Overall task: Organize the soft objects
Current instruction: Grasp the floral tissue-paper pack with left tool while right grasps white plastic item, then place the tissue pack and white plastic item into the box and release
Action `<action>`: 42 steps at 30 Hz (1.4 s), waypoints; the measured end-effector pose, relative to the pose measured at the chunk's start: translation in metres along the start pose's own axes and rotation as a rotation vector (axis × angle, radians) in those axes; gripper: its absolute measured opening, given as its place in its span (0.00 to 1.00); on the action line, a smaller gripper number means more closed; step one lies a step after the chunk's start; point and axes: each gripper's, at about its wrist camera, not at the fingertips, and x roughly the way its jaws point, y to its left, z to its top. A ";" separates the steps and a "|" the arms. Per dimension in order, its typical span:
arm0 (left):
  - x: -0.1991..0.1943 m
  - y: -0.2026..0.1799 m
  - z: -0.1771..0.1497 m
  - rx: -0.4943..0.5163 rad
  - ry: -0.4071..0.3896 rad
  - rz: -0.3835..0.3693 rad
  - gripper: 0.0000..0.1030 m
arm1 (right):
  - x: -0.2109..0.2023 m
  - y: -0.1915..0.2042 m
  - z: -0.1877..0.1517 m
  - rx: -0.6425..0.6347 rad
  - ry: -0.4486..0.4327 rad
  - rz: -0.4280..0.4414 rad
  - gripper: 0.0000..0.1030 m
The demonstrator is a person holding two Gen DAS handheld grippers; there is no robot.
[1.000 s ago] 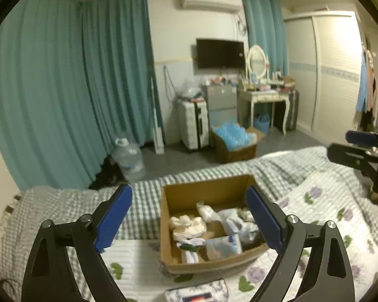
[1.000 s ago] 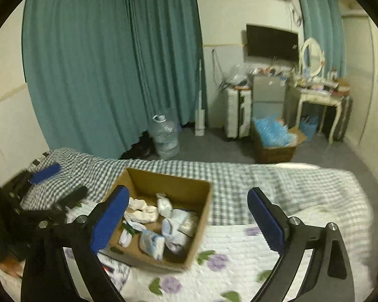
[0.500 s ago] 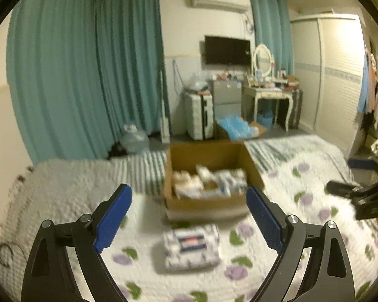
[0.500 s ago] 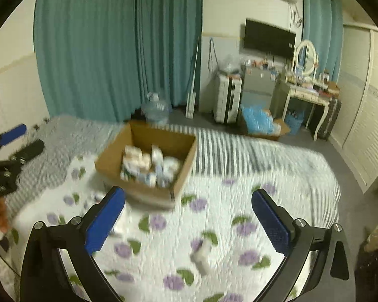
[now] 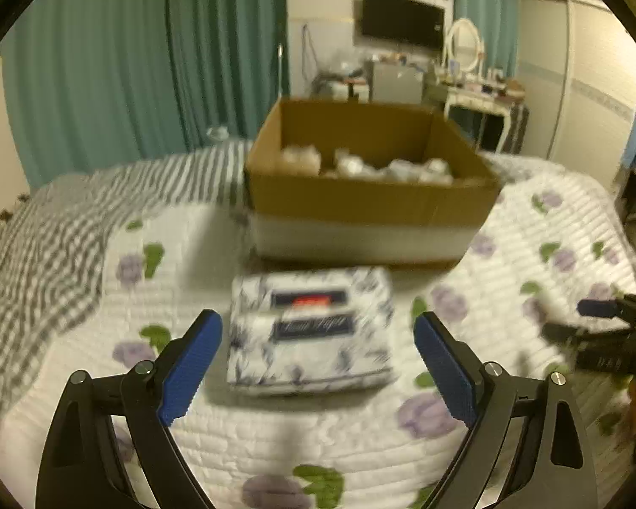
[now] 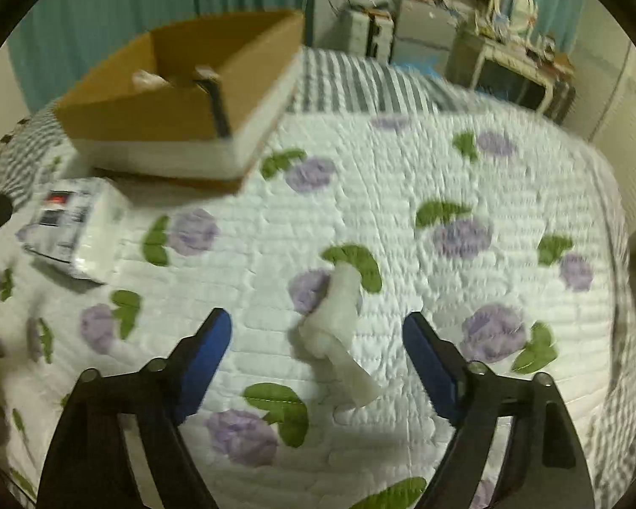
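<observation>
A home bedroom: bed with floral quilt (image 6: 403,195), teal curtains (image 5: 148,55), wall-mounted television (image 5: 403,21), dressing table with oval mirror (image 5: 464,44), sliding wardrobe (image 5: 593,68).

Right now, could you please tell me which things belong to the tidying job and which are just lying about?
Job: tissue pack, white soft piece, cardboard box.
Lying about: water jug, dressing table, television.

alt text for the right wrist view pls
The right gripper, fingers closing but not touching, frames a small white sock on a floral quilt. Behind: cardboard box, tissue pack.
</observation>
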 end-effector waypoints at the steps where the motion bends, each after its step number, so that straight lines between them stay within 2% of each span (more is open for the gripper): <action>1: 0.004 0.004 -0.003 -0.005 0.015 0.004 0.91 | 0.008 -0.004 -0.001 0.020 0.022 0.006 0.70; 3: 0.008 0.008 -0.007 -0.012 0.035 0.001 0.91 | 0.017 -0.007 0.001 0.041 0.055 0.006 0.61; 5: 0.008 0.012 -0.009 -0.017 0.045 0.000 0.91 | 0.028 -0.007 0.001 0.045 0.088 0.014 0.48; 6: 0.008 0.014 -0.009 -0.017 0.049 -0.003 0.91 | 0.033 -0.007 0.000 0.044 0.108 0.009 0.45; 8: 0.007 0.016 -0.011 -0.008 0.059 -0.010 0.91 | 0.038 -0.005 0.000 0.034 0.124 -0.004 0.31; 9: 0.006 0.017 -0.012 -0.004 0.063 -0.011 0.91 | 0.036 -0.003 -0.001 0.024 0.119 -0.009 0.28; 12: 0.007 0.020 -0.015 0.008 0.075 -0.021 0.91 | 0.027 0.002 -0.002 -0.001 0.092 -0.030 0.28; 15: 0.008 0.024 -0.016 -0.006 0.098 -0.069 0.91 | 0.009 0.011 0.001 -0.030 0.046 -0.027 0.28; 21: 0.018 0.035 -0.017 -0.035 0.127 -0.059 0.91 | -0.026 0.039 0.019 -0.083 -0.043 0.044 0.28; 25: 0.030 0.050 -0.014 -0.081 0.138 -0.072 0.91 | -0.027 0.061 0.032 -0.120 -0.082 0.079 0.28; 28: 0.048 0.052 -0.014 -0.084 0.168 -0.066 0.91 | -0.019 0.073 0.034 -0.137 -0.083 0.089 0.28; 36: 0.075 0.034 -0.016 -0.053 0.195 -0.160 0.91 | 0.009 0.075 0.022 -0.147 -0.026 0.104 0.28; 39: 0.073 0.037 -0.017 -0.071 0.191 -0.191 0.79 | 0.007 0.075 0.021 -0.148 -0.033 0.109 0.28; 42: 0.062 0.039 -0.016 -0.076 0.175 -0.191 0.62 | 0.004 0.076 0.019 -0.147 -0.042 0.118 0.28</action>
